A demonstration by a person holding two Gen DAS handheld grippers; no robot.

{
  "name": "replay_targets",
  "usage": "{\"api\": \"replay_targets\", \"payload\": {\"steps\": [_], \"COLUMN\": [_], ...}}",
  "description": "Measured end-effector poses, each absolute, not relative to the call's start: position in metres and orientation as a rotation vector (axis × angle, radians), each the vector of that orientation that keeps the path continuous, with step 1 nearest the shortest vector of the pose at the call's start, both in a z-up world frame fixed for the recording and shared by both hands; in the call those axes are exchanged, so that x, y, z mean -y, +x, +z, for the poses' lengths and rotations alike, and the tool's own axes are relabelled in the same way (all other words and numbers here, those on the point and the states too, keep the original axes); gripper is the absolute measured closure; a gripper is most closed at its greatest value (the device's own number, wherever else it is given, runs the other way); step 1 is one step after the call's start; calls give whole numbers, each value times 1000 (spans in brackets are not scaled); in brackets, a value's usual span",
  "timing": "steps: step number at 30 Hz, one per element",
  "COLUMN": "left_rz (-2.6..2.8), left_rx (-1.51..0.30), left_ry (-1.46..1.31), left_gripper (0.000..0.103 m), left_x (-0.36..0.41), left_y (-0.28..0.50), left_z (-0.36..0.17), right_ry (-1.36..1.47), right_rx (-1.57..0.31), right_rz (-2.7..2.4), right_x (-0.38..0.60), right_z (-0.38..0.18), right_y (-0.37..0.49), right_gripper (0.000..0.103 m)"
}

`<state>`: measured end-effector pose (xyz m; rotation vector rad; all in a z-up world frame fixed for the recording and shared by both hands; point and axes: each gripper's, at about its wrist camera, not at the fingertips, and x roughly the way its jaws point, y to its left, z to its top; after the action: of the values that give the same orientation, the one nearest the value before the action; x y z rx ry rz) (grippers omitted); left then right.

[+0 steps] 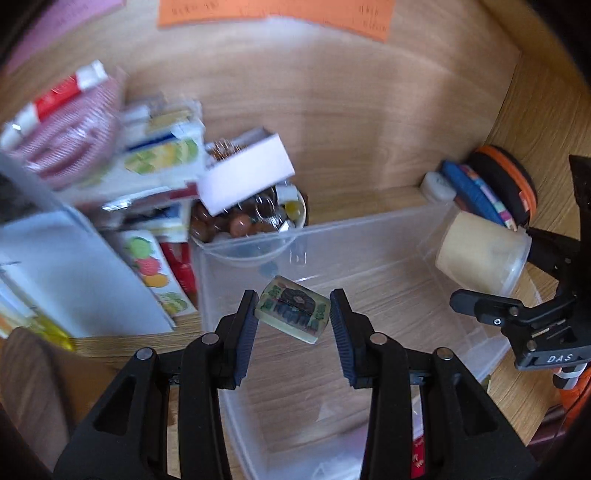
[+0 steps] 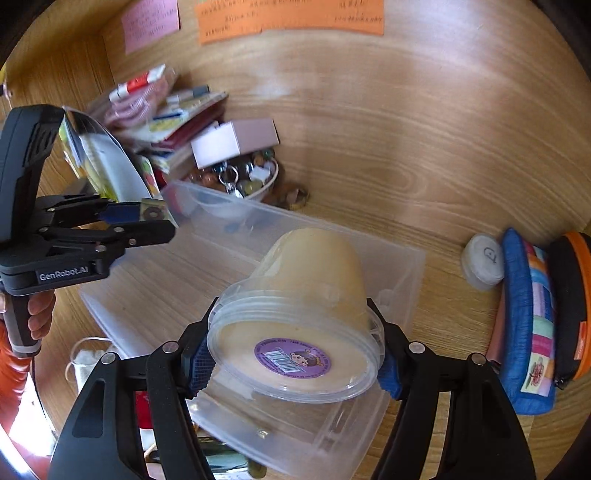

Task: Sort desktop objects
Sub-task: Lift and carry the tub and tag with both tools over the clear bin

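A patterned tile (image 1: 292, 309) in the left gripper (image 1: 293, 325) and a lidded tub (image 2: 295, 328) clamped in the right gripper (image 2: 295, 354) are held over the clear bin (image 1: 369, 236); lowering and release seem called for next.

Light wood-grain desktop (image 2: 406, 155) fills both views, soft daylight glare across upper middle. Wooden side panel (image 1: 546, 110) rises at right in left wrist view; matching panel (image 2: 66, 70) at left in right wrist view. Orange paper sheet (image 2: 291, 16) with handwriting lies at far edge, pink note (image 2: 151, 22) beside it. Bottom-left corner bright, possibly floor, too blurred to tell.
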<state>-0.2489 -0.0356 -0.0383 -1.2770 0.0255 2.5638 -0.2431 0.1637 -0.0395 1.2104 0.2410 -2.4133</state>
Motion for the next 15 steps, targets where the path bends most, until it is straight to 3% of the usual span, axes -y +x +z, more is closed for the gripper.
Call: {"api": "replay_targets", "payload": {"steps": [15], "left_rz": [2497], "left_rx": [-209], "left_ry": [-1365], "left_gripper": [64], "left_x": [10], "left_y": [-269], "left_z": [-63], "right_ry": [1338], "right_rx": [-434], "right_rz": [-2330], "right_x": [-142], "right_z": [-70], "right_y": [-257], "right_gripper": [36]}}
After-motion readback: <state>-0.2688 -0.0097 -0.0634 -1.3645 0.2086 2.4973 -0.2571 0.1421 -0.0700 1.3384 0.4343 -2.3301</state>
